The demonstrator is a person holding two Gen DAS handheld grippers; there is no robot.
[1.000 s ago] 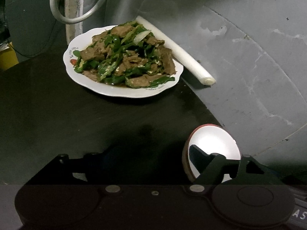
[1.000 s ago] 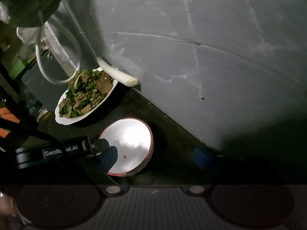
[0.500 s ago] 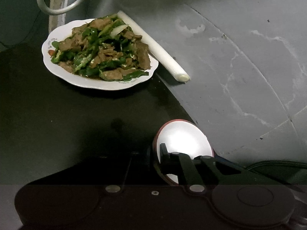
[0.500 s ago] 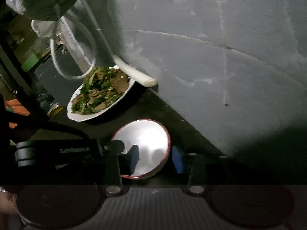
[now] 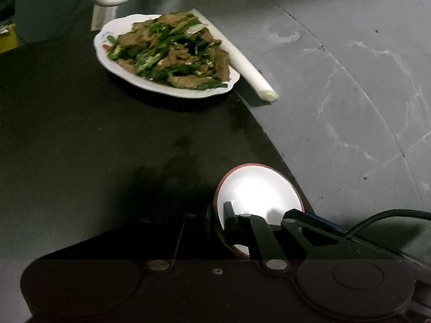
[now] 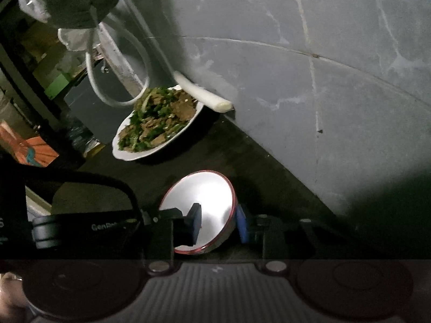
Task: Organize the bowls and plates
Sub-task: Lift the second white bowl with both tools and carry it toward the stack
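Jaws: left gripper (image 5: pixel 219 222) pinching bowl (image 5: pixel 258 191) rim, right gripper (image 6: pixel 218 224) closing across opposite rim | table (image 5: pixel 80 134): bowl near wall edge | plate (image 5: pixel 107 56) beyond, heavier | bowl likely light, rigid, slick; grip rim.

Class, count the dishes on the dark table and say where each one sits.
2. A white plate of stir-fry sits at the table's far side beside the wall. A red-rimmed bowl sits near the cameras, between both grippers. Others may be out of view.
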